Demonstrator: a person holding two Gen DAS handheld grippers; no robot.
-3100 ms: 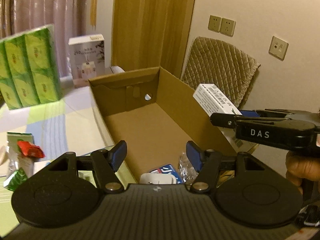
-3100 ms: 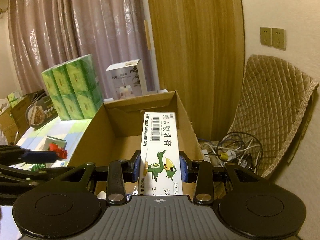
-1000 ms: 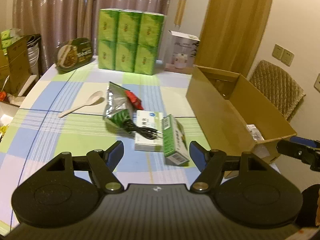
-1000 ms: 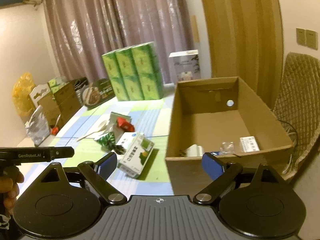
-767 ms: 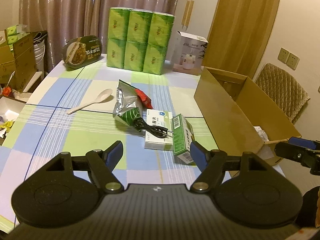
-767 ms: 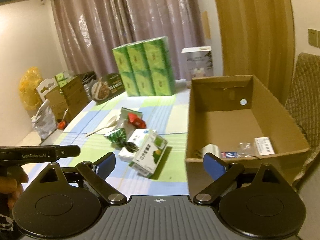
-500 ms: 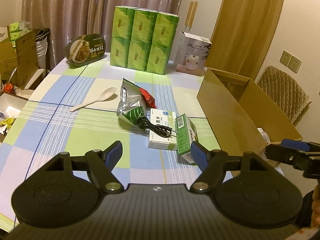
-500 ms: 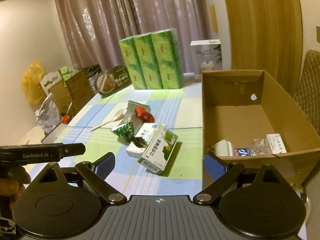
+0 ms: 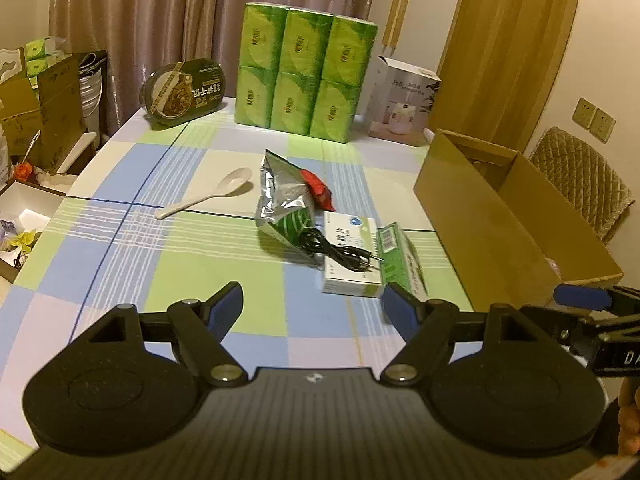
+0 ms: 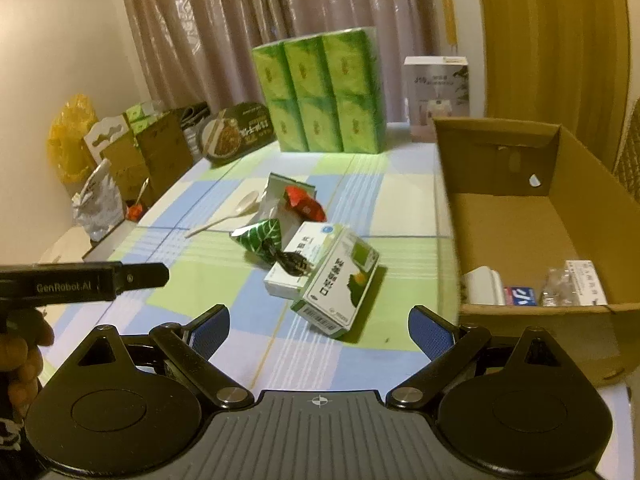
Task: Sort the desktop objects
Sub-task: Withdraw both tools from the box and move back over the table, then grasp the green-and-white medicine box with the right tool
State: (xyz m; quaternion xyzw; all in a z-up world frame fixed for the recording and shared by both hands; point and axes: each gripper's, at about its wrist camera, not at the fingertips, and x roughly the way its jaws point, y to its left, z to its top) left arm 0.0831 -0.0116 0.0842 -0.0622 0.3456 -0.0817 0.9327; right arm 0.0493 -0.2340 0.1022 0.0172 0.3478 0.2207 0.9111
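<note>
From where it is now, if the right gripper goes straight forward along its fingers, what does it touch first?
Most likely the green medicine box, which leans on the white box directly ahead of the open right gripper. Depth is unclear; pitched lower, it would meet the tablecloth first.

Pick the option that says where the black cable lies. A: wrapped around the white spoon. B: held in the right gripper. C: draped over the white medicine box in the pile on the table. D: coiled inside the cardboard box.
C: the black cable lies across the top of the white medicine box, beside the green medicine box, while the right gripper is open and empty.
</note>
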